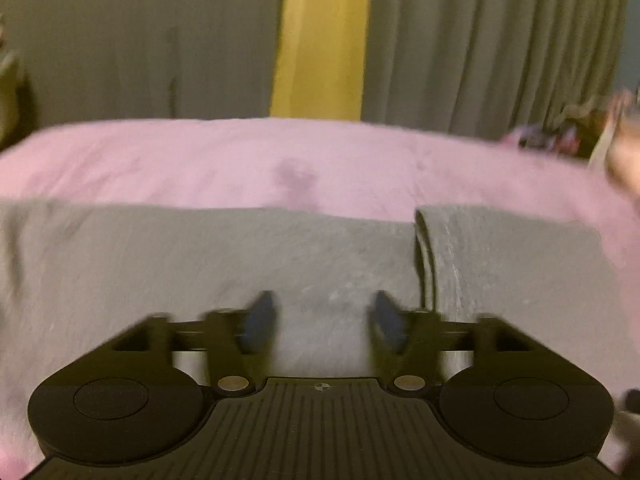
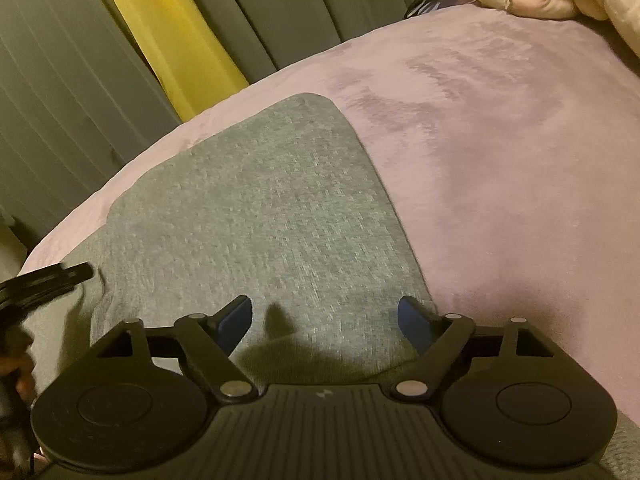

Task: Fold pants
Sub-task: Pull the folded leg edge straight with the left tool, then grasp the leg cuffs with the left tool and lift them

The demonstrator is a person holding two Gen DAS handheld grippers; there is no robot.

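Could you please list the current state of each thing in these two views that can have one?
Grey knit pants: lying flat on the bed, one layer folded over in the left wrist view, not gripped.
Left claw: open, nothing between its fingers, over the pants.
Right claw: open, empty, over the pants.
Pink plush blanket: spread over the bed.
Grey curtains: drawn, with a yellow strip between them.

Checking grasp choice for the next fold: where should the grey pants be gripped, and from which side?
Probably the grey pants at the rounded far corner, coming in over the pink blanket. The cloth lies flat, so only its edges give the jaws something to pinch. Both the left gripper and right gripper are open and empty.
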